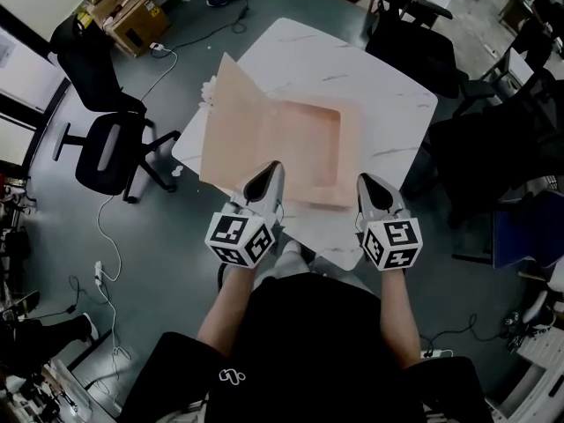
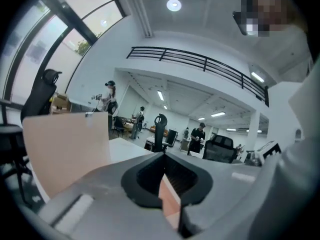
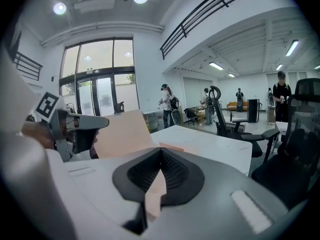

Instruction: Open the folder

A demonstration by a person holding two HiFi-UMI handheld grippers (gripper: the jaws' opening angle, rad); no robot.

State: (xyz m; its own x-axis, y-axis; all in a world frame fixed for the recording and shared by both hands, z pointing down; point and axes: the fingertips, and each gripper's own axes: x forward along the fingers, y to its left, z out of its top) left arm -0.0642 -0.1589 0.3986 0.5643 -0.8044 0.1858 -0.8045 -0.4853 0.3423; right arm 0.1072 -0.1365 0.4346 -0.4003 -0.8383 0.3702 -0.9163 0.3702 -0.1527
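The folder (image 1: 308, 148) lies at the table's (image 1: 397, 86) near edge, its cover (image 1: 231, 126) raised at the left. It looks like light, thin card, easily creased. The left gripper (image 1: 270, 173) is clamped on the cover's near edge and the right gripper (image 1: 371, 183) pins the back leaf, both sound holds, I judge.

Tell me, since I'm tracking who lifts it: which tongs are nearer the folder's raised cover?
Left. The left tongs are shut on the near edge of the raised cover; the right tongs are shut on the folder's flat half, off to the cover's right.
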